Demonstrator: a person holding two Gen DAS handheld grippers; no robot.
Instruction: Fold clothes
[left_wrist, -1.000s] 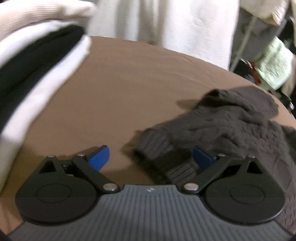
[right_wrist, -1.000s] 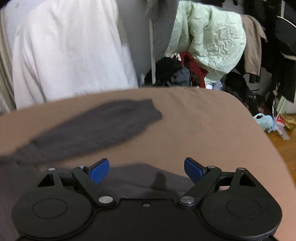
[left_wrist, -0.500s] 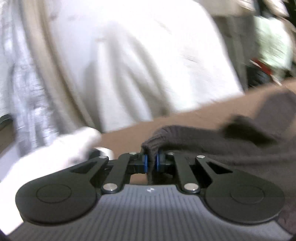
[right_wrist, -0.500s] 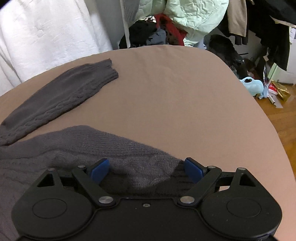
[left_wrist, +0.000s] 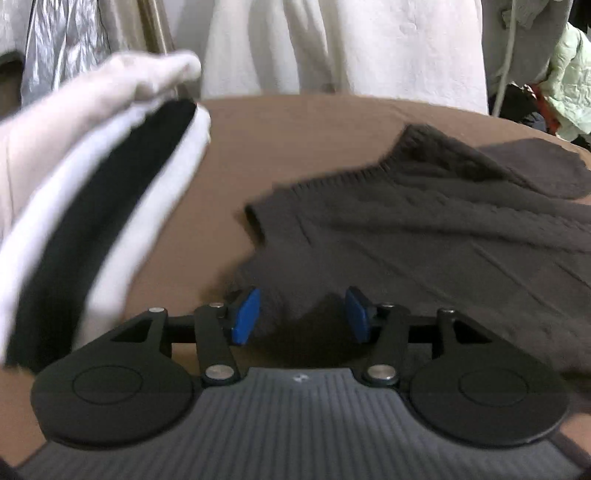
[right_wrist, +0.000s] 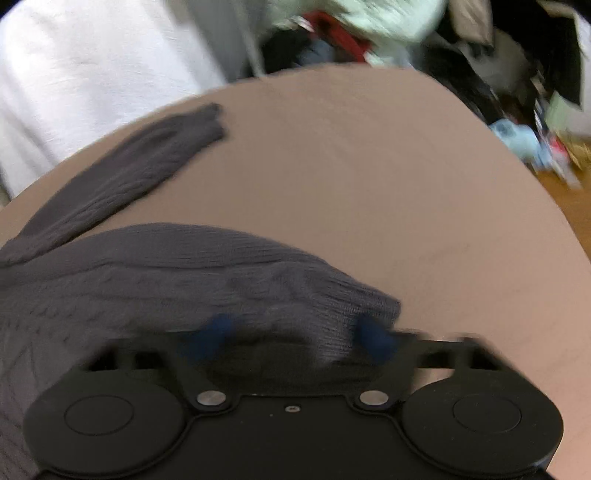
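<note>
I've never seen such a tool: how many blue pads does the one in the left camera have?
2: one blue pad on the left jaw, another on the right, apart above the dark sweater. None seems hidden.

Bare brown surface (right_wrist: 369, 177) right of sweater (right_wrist: 155, 273); folded stack (left_wrist: 92, 206) blocks left

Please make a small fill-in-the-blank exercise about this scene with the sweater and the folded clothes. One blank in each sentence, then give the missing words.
1. The knitted sweater lying on the table is dark ____ in colour.
2. In the left wrist view, the stack of folded clothes holds one ____ layer between white ones.
3. The pads of the left tongs are ____ in colour.
4. In the right wrist view, one ____ of the sweater lies stretched out flat on the table.

Missing words: grey; black; blue; sleeve
</note>
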